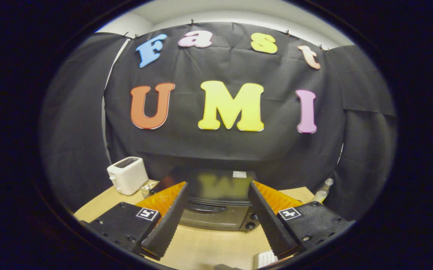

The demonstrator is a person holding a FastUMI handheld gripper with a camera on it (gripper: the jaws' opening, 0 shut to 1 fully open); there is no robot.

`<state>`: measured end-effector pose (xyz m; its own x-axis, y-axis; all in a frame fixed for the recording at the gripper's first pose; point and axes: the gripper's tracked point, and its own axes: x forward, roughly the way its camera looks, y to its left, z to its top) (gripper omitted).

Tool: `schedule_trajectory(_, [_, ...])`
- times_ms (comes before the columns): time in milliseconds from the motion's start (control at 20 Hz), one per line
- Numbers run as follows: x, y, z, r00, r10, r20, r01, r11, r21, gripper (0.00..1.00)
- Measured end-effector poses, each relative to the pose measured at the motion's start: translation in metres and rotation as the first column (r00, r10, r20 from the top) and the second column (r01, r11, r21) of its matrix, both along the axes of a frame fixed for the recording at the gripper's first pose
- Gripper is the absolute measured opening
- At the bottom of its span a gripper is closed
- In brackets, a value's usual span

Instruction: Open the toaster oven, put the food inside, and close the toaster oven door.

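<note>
hand-held gripper held above a pale wooden surface, its two fingers spread wide with nothing between them. the toaster oven stands on the surface just beyond the fingertips, framed in the gap between them, its glass door shut and the door handle running across the top of the door; two knobs sit at the door's right. a white pop-up toaster stands apart to the left of the oven, and a clear bottle behind it to the right (a pale ridged object shows at the near edge of the surface; whether it is the food cannot be told). step in hand, by judgement: the opening step, not yet begun, since the door is closed and the fingers touch nothing. the next move calls for bringing the fingers forward and down to the handle, closing them on it or hooking it, then drawing the door outward and down.
</note>
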<state>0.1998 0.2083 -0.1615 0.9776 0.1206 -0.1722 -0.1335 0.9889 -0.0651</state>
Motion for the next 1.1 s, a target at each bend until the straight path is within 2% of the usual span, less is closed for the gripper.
schedule_trajectory(200, [0.050, 0.028, -0.054, 0.996, -0.025, -0.082, 0.026, 1.000, 0.010, 1.00])
schedule_trajectory(350, [0.069, 0.025, -0.082, 0.989, -0.071, -0.127, 0.070, 0.997, -0.018, 1.00])
schedule_trajectory(450, [0.073, 0.024, -0.087, 0.988, -0.082, -0.129, 0.085, 0.996, 0.017, 1.00])
schedule_trajectory(750, [0.049, 0.024, -0.093, 0.987, -0.075, -0.139, 0.073, 0.997, -0.025, 1.00])
schedule_trajectory(900, [0.025, 0.022, -0.103, 0.985, -0.056, -0.164, 0.056, 0.998, -0.006, 1.00])
schedule_trajectory(1100, [-0.013, 0.019, -0.127, 0.983, -0.017, -0.184, 0.009, 0.999, -0.045, 1.00])
